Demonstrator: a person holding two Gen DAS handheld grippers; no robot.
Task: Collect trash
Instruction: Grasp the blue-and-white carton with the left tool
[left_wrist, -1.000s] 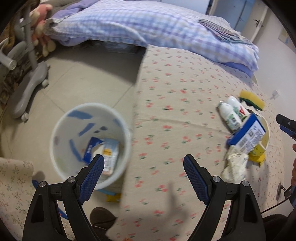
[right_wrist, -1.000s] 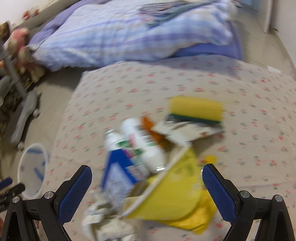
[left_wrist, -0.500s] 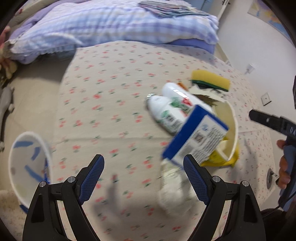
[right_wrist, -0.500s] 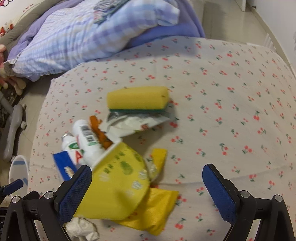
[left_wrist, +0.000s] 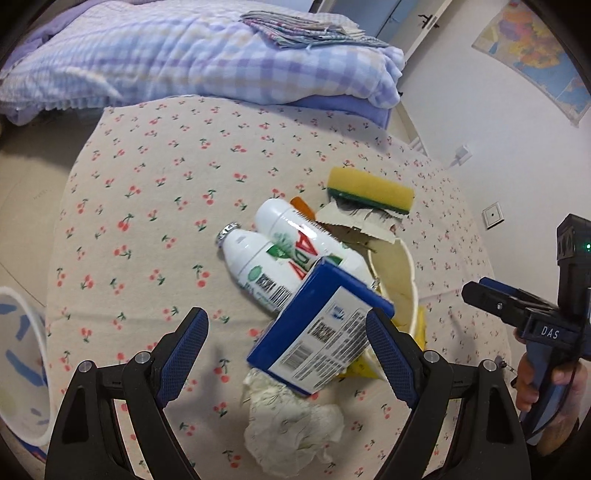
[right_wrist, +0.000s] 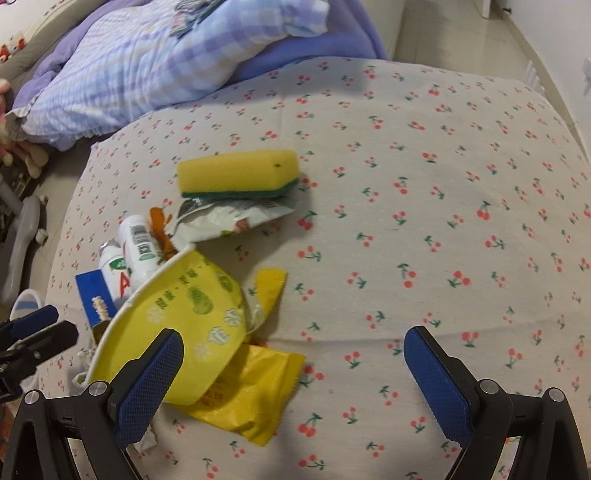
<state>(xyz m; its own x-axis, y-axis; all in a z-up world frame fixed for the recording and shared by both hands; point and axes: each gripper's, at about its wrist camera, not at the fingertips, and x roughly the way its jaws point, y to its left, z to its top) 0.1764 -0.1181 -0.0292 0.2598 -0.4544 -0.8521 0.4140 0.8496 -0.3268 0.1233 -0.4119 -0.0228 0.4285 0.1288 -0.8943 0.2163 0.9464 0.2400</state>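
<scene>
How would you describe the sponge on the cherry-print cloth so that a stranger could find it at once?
Start at the cherry-print cloth and find the heap of rubbish on it. At the heap's far edge, nearest the checked quilt, lies the sponge. It alone is a soft yellow block with a dark green scouring layer underneath.

The white bin (left_wrist: 22, 369) is cut by the left edge of the left wrist view; only part of its rim and wall shows. The blue box (left_wrist: 321, 332) covers the lower ends of the two white bottles (left_wrist: 273, 266) and part of the crumpled tissue (left_wrist: 291, 421). In the right wrist view the yellow paper bowl (right_wrist: 177, 314) hides most of the blue box and part of the yellow packet (right_wrist: 247, 402). The print on the bowl is too blurred to read. The sponge (right_wrist: 238, 173) lies on a torn wrapper (right_wrist: 236, 218), hiding part of it.
</scene>
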